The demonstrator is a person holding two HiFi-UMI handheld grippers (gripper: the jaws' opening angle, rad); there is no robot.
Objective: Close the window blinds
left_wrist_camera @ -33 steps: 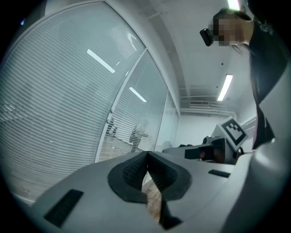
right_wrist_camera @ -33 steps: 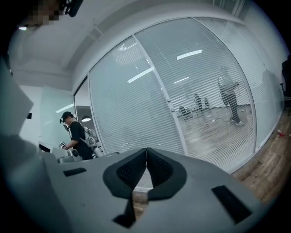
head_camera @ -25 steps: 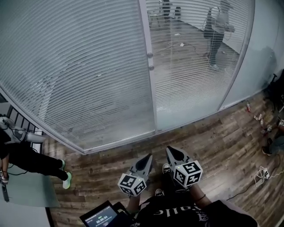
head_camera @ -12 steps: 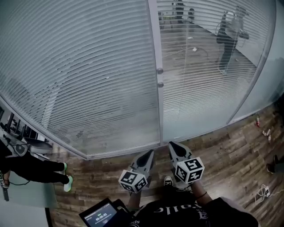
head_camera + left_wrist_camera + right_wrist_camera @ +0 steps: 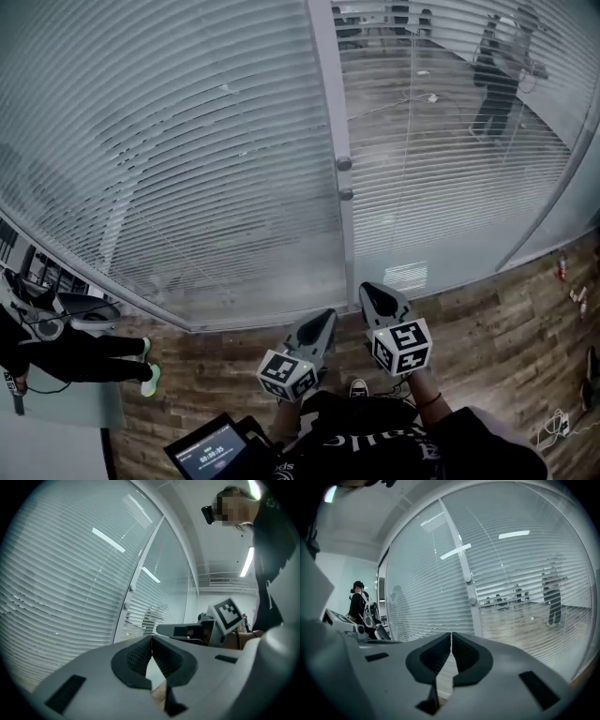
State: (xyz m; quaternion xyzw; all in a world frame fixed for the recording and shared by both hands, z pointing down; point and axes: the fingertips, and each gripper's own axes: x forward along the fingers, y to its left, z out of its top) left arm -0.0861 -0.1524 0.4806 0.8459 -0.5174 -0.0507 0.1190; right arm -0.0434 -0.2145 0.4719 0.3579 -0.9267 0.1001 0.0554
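Observation:
A glass wall fills the head view, with slatted blinds behind it. The left pane's blinds (image 5: pixel 169 159) look nearly closed. Through the slats of the right pane's blinds (image 5: pixel 441 178) a room shows. Between the panes stands a grey post (image 5: pixel 326 84) with two round knobs (image 5: pixel 344 163), also visible as knobs (image 5: pixel 133 588) and knobs (image 5: pixel 468 579). My left gripper (image 5: pixel 327 317) (image 5: pixel 151 637) is shut and empty, pointing level at the wall. My right gripper (image 5: pixel 371 290) (image 5: pixel 451 633) is beside it, also shut and empty. Both are short of the glass, below the knobs.
A person in dark clothes with green-soled shoes (image 5: pixel 148 366) stands at the left by a grey mat. A tablet (image 5: pixel 210 456) hangs near my body. Another person (image 5: pixel 495 75) stands behind the glass. Small items (image 5: pixel 574 292) and cables (image 5: pixel 559 424) lie on the wooden floor at right.
Both grippers and the view have moved toward the glass wall. The post and its knobs now lie nearer and lower in the picture. Both grippers stay shut.

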